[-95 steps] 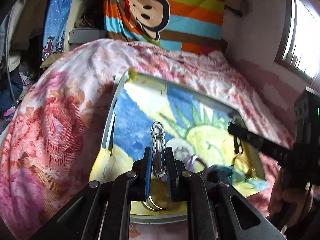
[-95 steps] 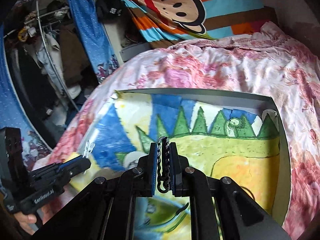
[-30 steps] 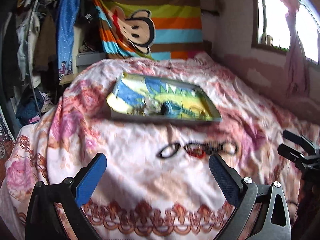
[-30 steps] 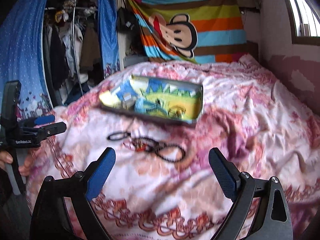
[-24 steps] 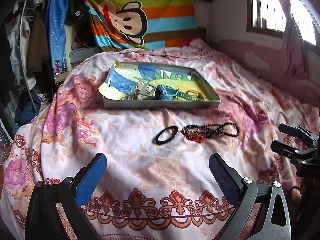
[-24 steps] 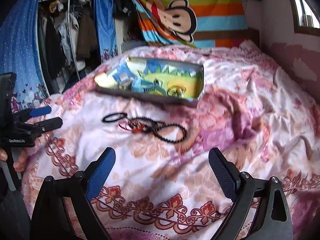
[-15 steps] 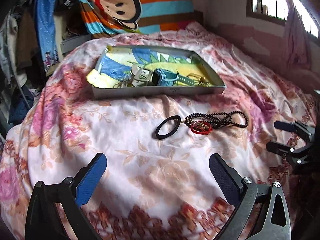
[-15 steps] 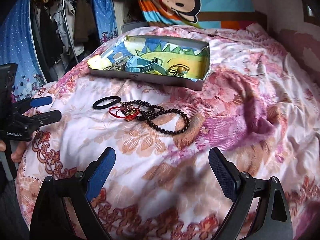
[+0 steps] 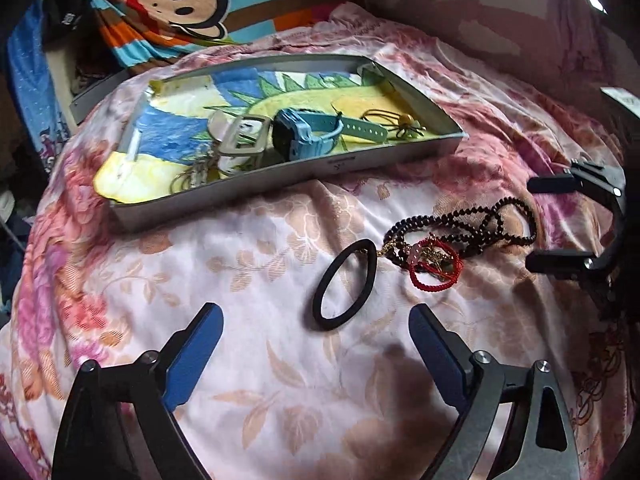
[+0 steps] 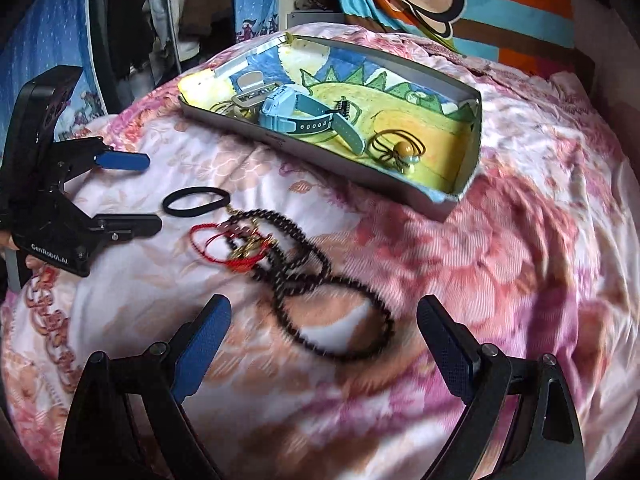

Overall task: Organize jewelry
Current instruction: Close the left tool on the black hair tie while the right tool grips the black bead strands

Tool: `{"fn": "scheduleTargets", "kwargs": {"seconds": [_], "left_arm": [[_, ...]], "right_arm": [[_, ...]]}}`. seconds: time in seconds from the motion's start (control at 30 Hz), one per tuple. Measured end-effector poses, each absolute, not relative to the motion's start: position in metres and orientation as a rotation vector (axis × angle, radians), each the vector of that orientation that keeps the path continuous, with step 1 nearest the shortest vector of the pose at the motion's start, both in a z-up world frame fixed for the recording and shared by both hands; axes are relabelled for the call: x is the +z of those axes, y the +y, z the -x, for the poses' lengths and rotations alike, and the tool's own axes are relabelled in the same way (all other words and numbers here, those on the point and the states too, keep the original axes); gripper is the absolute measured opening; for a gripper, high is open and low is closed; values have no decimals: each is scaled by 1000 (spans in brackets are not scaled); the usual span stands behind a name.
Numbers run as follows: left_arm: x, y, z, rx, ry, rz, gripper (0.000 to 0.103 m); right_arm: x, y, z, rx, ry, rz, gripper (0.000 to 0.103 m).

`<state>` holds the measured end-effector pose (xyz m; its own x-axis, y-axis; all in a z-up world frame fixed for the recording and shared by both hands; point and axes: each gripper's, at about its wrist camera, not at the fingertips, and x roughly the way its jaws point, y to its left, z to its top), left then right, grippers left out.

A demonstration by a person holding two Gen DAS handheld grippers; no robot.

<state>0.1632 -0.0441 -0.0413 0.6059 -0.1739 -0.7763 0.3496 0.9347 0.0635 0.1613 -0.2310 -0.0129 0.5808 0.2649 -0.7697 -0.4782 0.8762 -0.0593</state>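
Observation:
A grey tray (image 9: 384, 160) with a dinosaur-print lining lies on the flowered bedspread. It holds a blue watch (image 9: 304, 132), a silver clasp (image 9: 240, 136) and a gold hair tie (image 9: 404, 124). In front of it lie a black hair band (image 9: 346, 284), a red cord bracelet (image 9: 434, 268) and a dark bead necklace (image 9: 480, 224). My left gripper (image 9: 316, 344) is open just short of the black band. My right gripper (image 10: 324, 340) is open over the near loop of the necklace (image 10: 320, 292). The tray (image 10: 360, 172) and black band (image 10: 196, 202) also show in the right wrist view.
The striped monkey blanket (image 9: 192, 4) hangs behind the bed. Clothes hang on a rack (image 10: 140, 20) at the left. The right gripper shows at the right edge of the left wrist view (image 9: 560, 224), and the left one at the left of the right wrist view (image 10: 136, 192).
Both grippers let go of the pieces they held over the tray, opened, pulled back, and have since come down closer to the jewelry on the bedspread.

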Motion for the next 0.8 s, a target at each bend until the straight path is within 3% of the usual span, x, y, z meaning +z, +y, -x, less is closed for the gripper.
{"fn": "scheduleTargets", "kwargs": {"seconds": [0.37,0.43,0.57,0.63,0.8], "left_arm": [[-55,-48,-182,-358,864,-261,69],[-55,-50,-181,-374,862,-266,62],[-58,-53,-182,-401,869,-274,48],[-59,-56,-182,-413,874,-284,36],[-64,-64,-179,-406,874,-329,24]], "right_arm": [[-26,-210,-183,465,875,374,79],[-29,-208,-187,464,876,372,78],[-35,-203,-193,462,878,366,67],[-38,-201,-194,464,877,363,60],[-40,-203,-188,466,874,326,45]]}}
